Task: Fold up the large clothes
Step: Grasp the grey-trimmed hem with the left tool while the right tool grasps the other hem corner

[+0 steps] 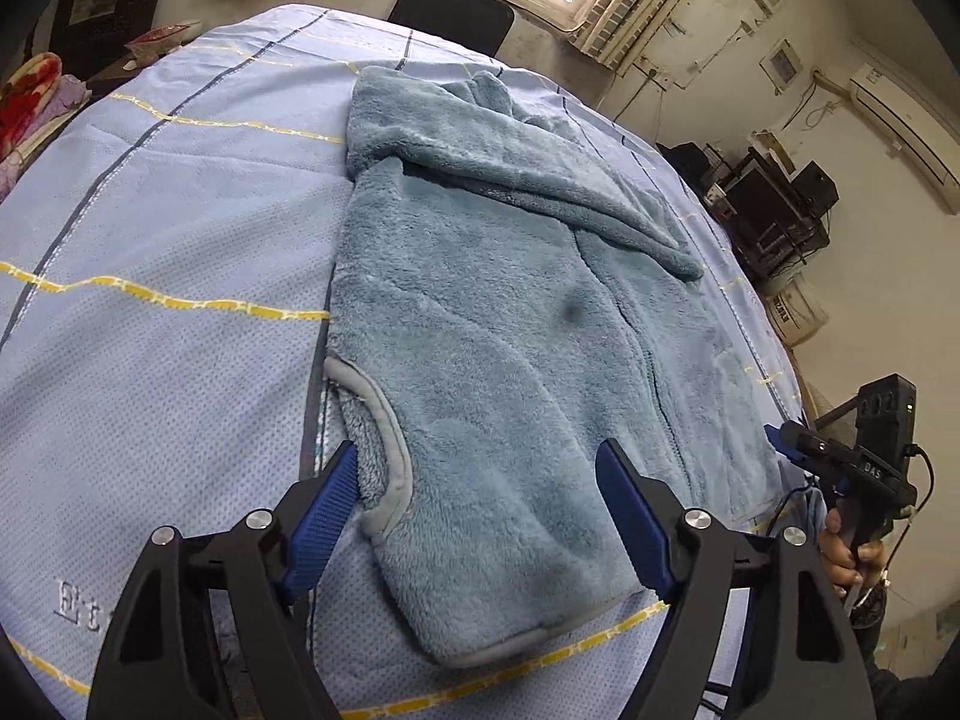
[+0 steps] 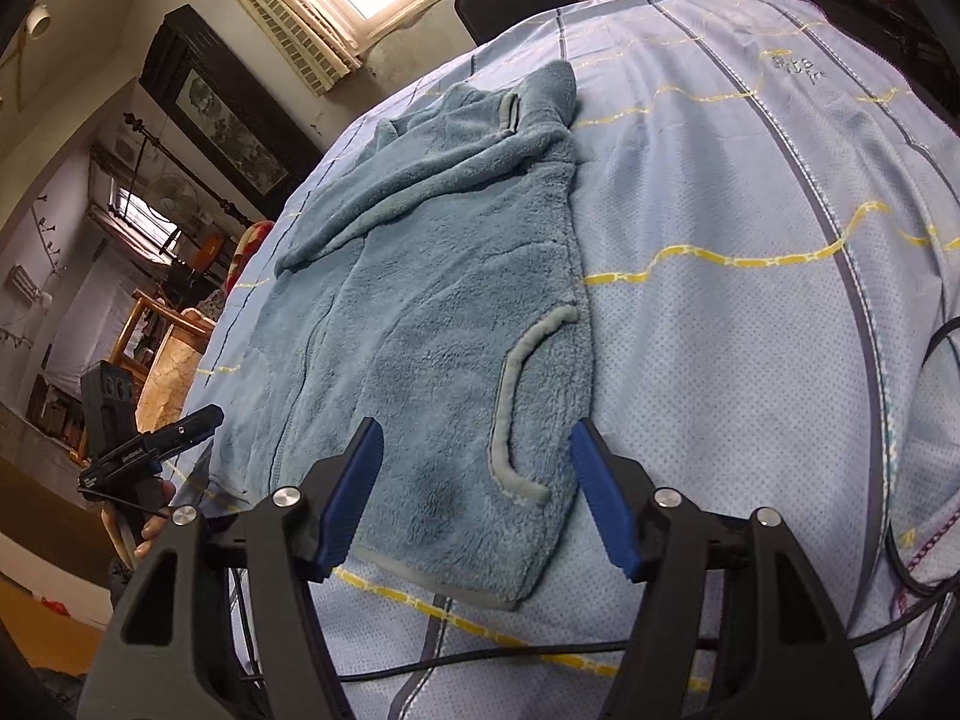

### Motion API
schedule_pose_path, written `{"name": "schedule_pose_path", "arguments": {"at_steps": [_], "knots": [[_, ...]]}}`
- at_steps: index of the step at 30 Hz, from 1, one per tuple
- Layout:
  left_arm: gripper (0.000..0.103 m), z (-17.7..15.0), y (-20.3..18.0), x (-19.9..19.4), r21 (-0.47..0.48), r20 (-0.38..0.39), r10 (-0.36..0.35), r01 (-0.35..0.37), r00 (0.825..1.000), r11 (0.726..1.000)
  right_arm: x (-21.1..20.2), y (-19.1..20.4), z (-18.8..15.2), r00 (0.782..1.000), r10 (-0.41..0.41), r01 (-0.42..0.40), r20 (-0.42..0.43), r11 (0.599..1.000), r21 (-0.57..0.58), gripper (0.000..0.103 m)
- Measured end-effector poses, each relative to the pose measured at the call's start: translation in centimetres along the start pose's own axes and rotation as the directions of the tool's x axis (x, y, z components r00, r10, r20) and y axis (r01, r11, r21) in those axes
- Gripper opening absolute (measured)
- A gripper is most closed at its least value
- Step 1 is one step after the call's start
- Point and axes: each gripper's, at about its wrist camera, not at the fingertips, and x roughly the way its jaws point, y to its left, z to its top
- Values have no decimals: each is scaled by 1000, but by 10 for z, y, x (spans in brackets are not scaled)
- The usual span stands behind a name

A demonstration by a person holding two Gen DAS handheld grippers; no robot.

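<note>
Where one blue fleece [image 1: 498, 324] lies: two gaping tongs [image 1: 480, 480] [image 2: 477, 468]

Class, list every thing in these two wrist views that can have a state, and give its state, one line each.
Fleece jacket: lying flat on the bedsheet, partly folded, one sleeve laid across its chest.
Pocket: grey-trimmed opening, facing up.
Bedsheet: spread out under the jacket.
Left gripper: open above the hem, holding nothing.
Right gripper: open above the hem, holding nothing.
</note>
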Motion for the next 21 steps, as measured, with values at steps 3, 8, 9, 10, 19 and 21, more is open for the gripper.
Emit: {"name": "schedule_pose_path", "arguments": {"at_steps": [3, 8, 9, 10, 19, 21], "knots": [[79, -2, -5, 1, 18, -10, -2, 2, 1000, 1000, 3, -3, 6, 1000, -2, 2, 1, 1000, 19, 64], [79, -14, -8, -4, 28, -23, -23, 24, 999, 999, 5, -11, 1, 999, 29, -28, -17, 998, 49, 64], [79, -17, -8, -6, 26, -26, -32, 32, 999, 999, 3, -11, -2, 999, 40, -39, -17, 998, 49, 64], [79, -20, -9, -8, 27, -28, -40, 41, 999, 999, 2, -10, -5, 999, 41, -41, -19, 998, 44, 64], [71, -34, -23, -6, 91, -54, -57, 62, 997, 994, -4, 5, -31, 992, 100, -100, -73, 995, -3, 51], [71, -30, -22, -4, 80, -54, -68, 72, 996, 994, -1, 6, -30, 993, 85, -86, -77, 996, -14, 48]]}}
